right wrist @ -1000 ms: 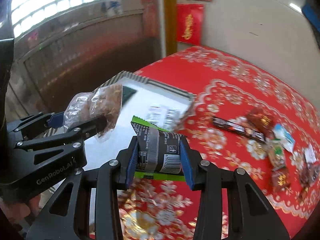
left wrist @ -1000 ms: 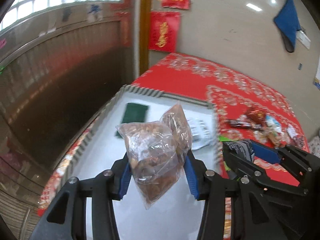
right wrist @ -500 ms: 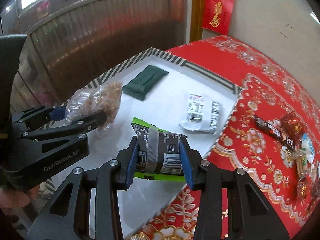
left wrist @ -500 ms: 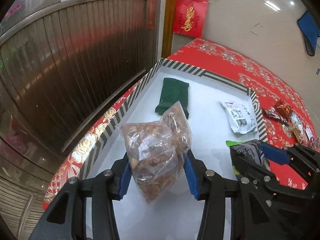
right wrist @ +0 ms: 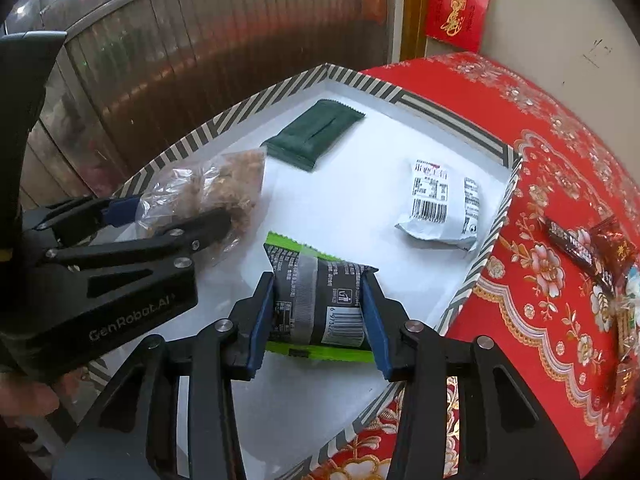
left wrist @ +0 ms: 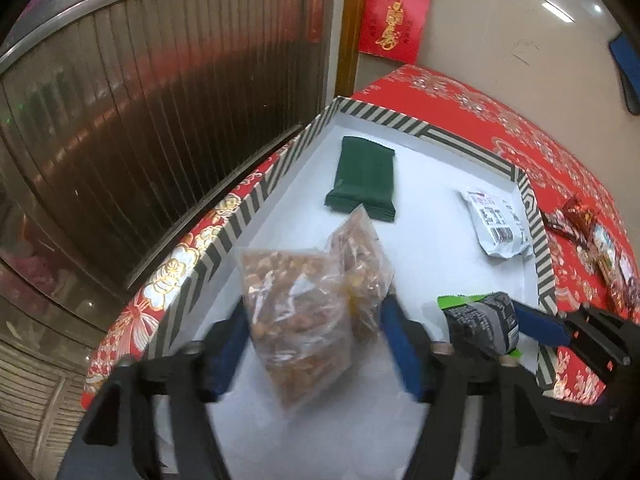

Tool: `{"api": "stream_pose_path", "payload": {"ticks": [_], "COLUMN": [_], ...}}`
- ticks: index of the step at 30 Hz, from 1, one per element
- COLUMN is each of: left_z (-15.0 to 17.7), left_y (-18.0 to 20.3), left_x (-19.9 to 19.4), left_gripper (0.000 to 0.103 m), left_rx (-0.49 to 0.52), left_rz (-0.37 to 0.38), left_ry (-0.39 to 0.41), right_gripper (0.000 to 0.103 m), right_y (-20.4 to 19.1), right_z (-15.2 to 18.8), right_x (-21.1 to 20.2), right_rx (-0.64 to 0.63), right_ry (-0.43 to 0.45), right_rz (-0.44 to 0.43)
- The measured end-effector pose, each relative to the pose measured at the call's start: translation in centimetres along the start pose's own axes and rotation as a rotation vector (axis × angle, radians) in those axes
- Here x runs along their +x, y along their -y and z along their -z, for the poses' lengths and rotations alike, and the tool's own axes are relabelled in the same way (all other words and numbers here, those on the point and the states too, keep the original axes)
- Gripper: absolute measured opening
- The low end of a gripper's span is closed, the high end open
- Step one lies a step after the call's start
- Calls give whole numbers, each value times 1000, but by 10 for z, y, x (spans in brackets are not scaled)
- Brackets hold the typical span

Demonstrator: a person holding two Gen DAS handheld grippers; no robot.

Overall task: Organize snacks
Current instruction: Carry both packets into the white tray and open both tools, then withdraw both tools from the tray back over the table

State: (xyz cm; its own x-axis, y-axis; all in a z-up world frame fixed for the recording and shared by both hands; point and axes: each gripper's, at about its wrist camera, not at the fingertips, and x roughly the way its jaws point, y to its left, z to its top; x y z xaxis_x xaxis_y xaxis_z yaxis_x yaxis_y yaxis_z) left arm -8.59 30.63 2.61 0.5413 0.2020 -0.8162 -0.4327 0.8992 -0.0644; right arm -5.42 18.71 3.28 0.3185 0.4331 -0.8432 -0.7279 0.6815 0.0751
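Observation:
My left gripper is shut on a clear bag of brown snacks and holds it above the white tray with the striped rim. My right gripper is shut on a black and green snack packet, also above the tray, just right of the left gripper. A dark green packet and a white barcode packet lie in the tray. The right gripper also shows in the left wrist view.
The tray sits at the left end of a red patterned tablecloth. Several small wrapped snacks lie on the cloth to the right. A dark ribbed metal wall runs along the table's left side.
Both grippers have moved lower and further over the tray with their packets still held. The tray looks larger and nearer in both views.

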Motion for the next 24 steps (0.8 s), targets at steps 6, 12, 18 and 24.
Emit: {"api": "stream_pose_path", "payload": {"ticks": [6, 12, 18, 24], "left_z": [-5, -8, -9, -6], "left_y": [-3, 4, 32, 74], "left_x": [-12, -23, -41, -53], "left_gripper": [94, 95, 96, 97], "left_rx": [-27, -21, 34, 112], "left_rz": [-21, -30, -13, 37], "left_ry": [38, 67, 110, 125], "right_gripper": [58, 58, 58, 58], "right_y": [0, 5, 30, 70], "right_z": [2, 5, 12, 28], "right_x": [-11, -33, -56, -81], "right_rx": [0, 11, 61, 142], "right_ry": [25, 76, 112, 146], "right_rz": [-42, -48, -13, 46]}}
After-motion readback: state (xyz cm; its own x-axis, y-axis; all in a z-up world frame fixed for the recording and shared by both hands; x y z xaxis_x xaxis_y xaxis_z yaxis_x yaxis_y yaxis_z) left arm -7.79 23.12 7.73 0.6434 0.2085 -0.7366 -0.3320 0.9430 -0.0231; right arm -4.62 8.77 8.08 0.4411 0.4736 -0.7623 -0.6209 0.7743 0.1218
